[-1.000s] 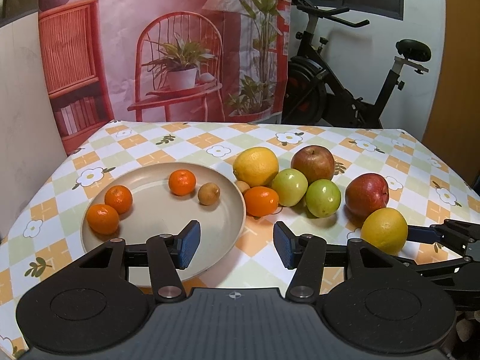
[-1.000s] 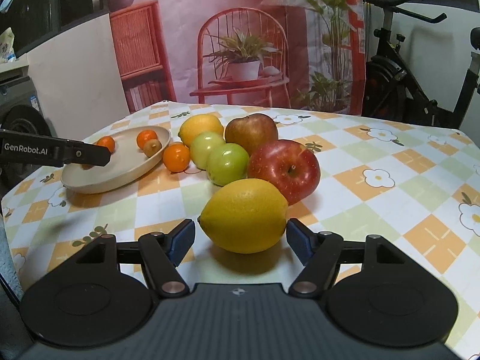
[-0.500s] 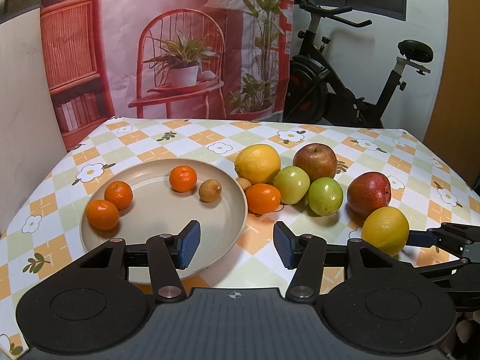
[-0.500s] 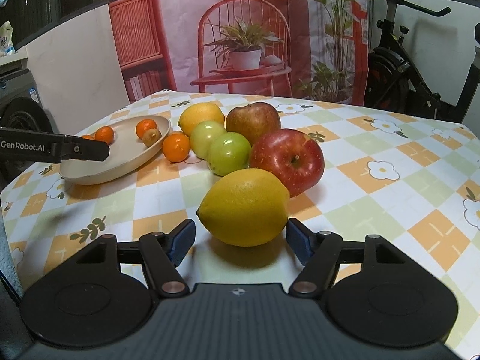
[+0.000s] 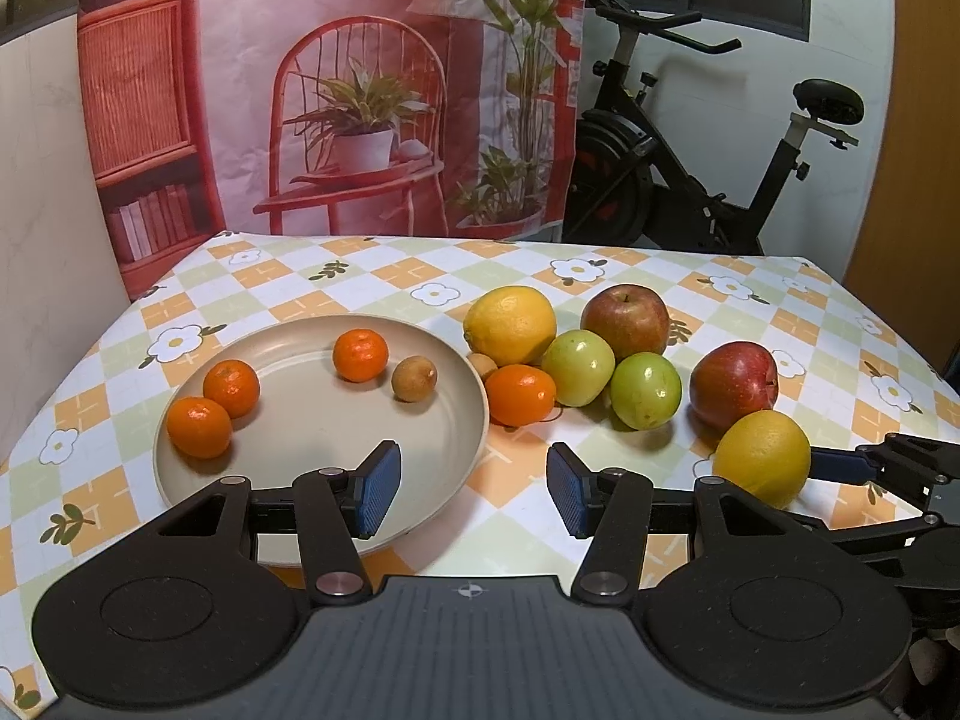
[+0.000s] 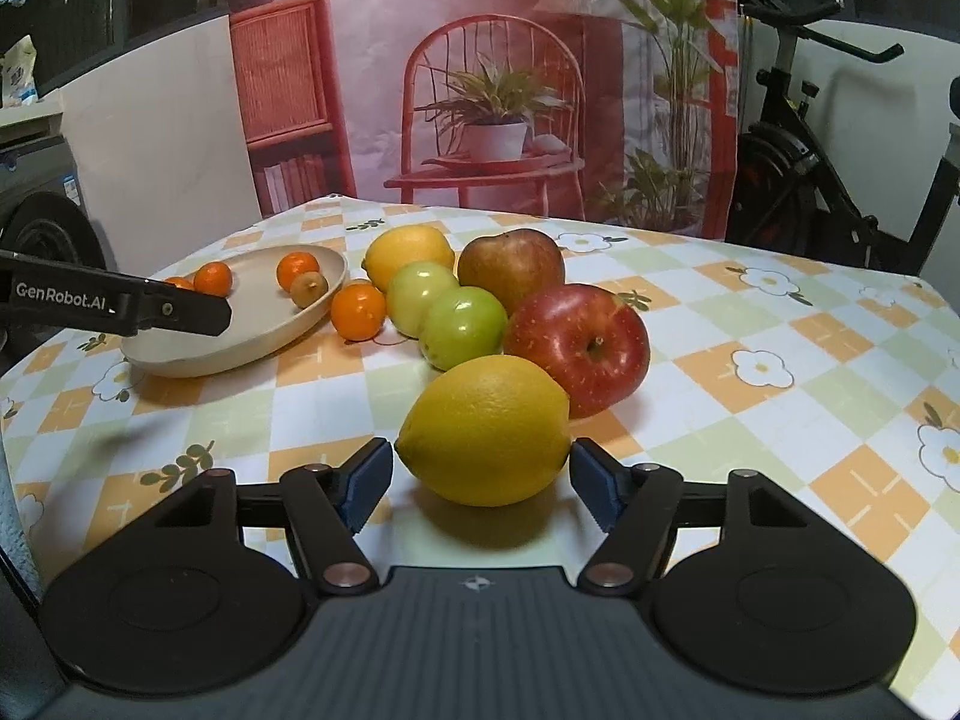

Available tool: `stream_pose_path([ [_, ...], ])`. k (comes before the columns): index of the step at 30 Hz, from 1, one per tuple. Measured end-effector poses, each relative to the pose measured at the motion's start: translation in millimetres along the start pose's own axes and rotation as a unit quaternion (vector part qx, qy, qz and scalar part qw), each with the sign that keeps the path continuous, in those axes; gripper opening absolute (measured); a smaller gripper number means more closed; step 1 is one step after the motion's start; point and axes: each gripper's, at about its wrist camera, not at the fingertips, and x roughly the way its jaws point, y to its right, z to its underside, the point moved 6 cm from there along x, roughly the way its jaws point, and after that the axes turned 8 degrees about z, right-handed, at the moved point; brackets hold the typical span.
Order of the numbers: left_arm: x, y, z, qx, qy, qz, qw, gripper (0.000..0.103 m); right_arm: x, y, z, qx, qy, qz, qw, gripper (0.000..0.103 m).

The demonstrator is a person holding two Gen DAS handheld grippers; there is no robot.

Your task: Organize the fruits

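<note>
Now, right claw [image 6: 482, 477]: my pads sit at both ends of the near lemon [image 6: 483, 429], seemingly just touching; a firm grip I cannot tell.
Lemon: centre frame, on the worktop [image 6: 780, 324], just before the red apple [image 6: 579, 345].
Left claw [image 5: 474, 489]: open, empty, waiting over the plate [image 5: 300, 420] rim.
Plate: left, holding three tangerines; likely where the lemon goes.
Why: gripping end to end should stop it rolling.

**Backdrop and exercise bike behind bench**

Pink printed backdrop [image 5: 336, 90] hung at far left, showing red chair, potted plants, lamp, bookshelf. Black exercise bike [image 5: 690, 180] far right against white wall. Checked floral cloth over bench [image 5: 384, 276].
</note>
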Motion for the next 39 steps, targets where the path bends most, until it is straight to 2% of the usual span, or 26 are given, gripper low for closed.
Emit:
stream_pose_path([
  [12, -1, -2, 0, -0.005, 0.002, -0.002, 1.0, 0.057, 4, 2, 1, 0.007, -0.019, -0.016, 1.0, 0.073],
  [18, -1, -2, -2, -0.007, 0.003, 0.004, 1.0, 0.057, 3, 1, 1, 0.002, -0.01, -0.018, 1.0, 0.073],
  [26, 9, 3, -28, -0.012, -0.006, 0.054, 0.9985, 0.056, 3, -15, -4, -0.036, 0.007, -0.02, 0.999, 0.073],
  [30, 13, 5, -35, -0.015, -0.002, 0.06, 0.9981, 0.056, 3, -24, -9, -0.058, 0.024, -0.029, 0.998, 0.072],
  [33, 19, 5, -35, -0.021, -0.007, 0.071, 0.9972, 0.056, 15, -22, -6, -0.048, -0.005, -0.027, 0.998, 0.07],
  [39, 33, 3, -34, -0.044, -0.024, 0.105, 0.9932, 0.056, 32, -21, -12, -0.03, -0.023, -0.039, 0.999, 0.067],
])
